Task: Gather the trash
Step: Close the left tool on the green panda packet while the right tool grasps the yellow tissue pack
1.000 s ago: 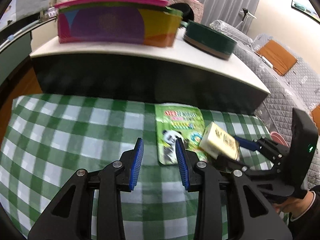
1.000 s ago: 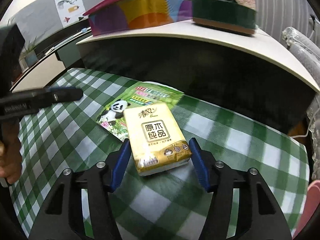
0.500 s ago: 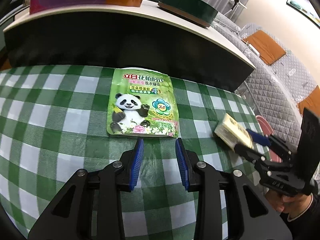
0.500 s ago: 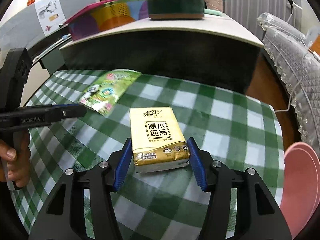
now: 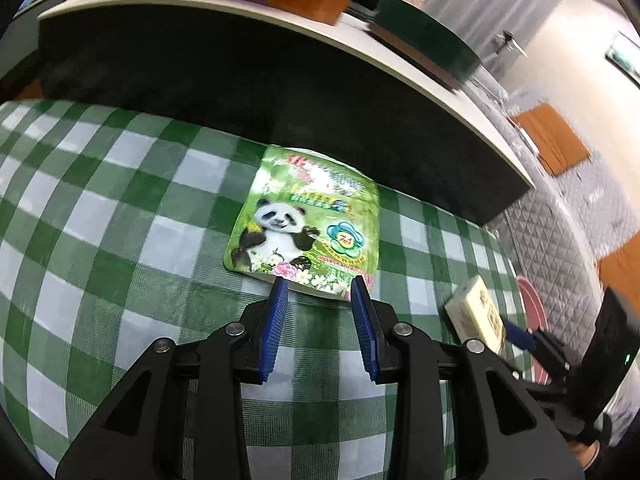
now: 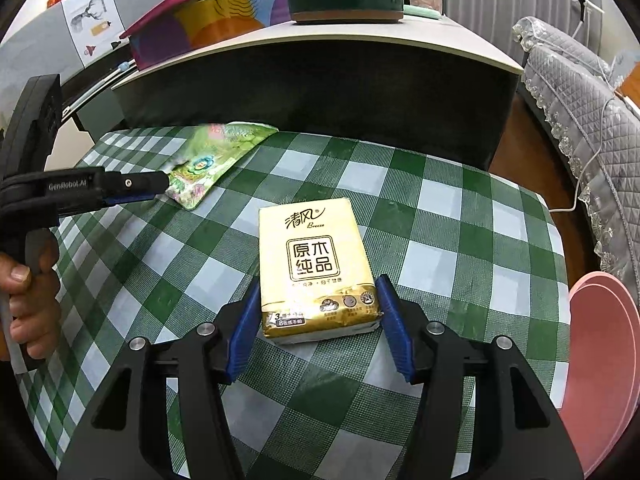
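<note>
Right wrist: right gripper (image 6: 316, 300) fingers grasp tissue pack (image 6: 314, 268); left gripper (image 5: 318, 294) fingers released beside panda pouch (image 5: 308, 232).

Both wrist views near, angled down, sharing the checked cloth (image 5: 120, 240) and green pouch (image 6: 216, 152)

Both grippers share one build: matte black plastic frames with triangular cut-outs, each arm pinned by round silver screws. The left gripper (image 5: 318, 286) has two fingers (image 5: 276, 320) lined with ribbed blue pads. The right gripper (image 6: 318, 300) carries the same blue ribbed fingers (image 6: 394, 324). In the right wrist view the left gripper's side bears white "GenRobot.AI" lettering, a small silver screw and a grey handle. In the left wrist view the right gripper's black body shows a small green light.
</note>
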`<action>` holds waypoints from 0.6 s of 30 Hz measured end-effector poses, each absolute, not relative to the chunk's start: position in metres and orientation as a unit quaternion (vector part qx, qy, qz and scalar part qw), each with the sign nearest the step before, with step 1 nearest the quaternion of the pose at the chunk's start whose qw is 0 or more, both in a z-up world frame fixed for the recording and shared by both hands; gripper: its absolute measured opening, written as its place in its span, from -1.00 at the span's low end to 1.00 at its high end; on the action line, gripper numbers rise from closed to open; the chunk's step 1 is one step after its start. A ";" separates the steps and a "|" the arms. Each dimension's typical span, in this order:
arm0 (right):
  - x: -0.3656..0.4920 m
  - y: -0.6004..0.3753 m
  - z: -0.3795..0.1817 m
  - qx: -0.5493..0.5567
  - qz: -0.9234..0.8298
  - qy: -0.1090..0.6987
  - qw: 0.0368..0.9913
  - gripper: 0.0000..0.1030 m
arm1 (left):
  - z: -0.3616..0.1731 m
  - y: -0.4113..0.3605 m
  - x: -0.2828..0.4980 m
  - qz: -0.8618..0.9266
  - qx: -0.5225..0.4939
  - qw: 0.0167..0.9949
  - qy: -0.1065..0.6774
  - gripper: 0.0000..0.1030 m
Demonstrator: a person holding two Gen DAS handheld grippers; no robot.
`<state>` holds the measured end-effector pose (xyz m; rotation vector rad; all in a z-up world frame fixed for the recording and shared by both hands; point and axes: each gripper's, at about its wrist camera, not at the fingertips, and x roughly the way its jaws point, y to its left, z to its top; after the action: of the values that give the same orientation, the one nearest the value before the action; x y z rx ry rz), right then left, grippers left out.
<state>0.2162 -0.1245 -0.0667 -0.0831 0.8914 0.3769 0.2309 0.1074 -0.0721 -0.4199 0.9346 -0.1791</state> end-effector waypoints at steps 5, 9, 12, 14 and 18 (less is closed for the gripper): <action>0.216 -0.124 -0.068 -0.039 0.179 0.431 0.884 0.09 | -0.077 0.121 0.234 -0.067 -0.251 0.855 0.450 -0.47; 0.216 -0.124 -0.069 -0.040 0.176 0.432 0.884 0.07 | -0.072 0.122 0.236 -0.063 -0.245 0.861 0.441 -0.55; 0.215 -0.123 -0.068 -0.042 0.170 0.430 0.885 0.06 | -0.069 0.118 0.235 -0.058 -0.227 0.868 0.437 -0.70; 0.213 -0.123 -0.068 -0.044 0.165 0.429 0.887 0.05 | -0.069 0.115 0.235 -0.055 -0.219 0.871 0.435 -0.77; 0.209 -0.125 -0.065 -0.045 0.155 0.428 0.889 0.05 | -0.058 0.116 0.231 -0.055 -0.211 0.880 0.421 -0.88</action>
<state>0.2087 -0.1250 -0.0653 -0.0942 0.8889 0.3213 0.2312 0.1161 -0.0579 -0.4406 0.8775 -0.1146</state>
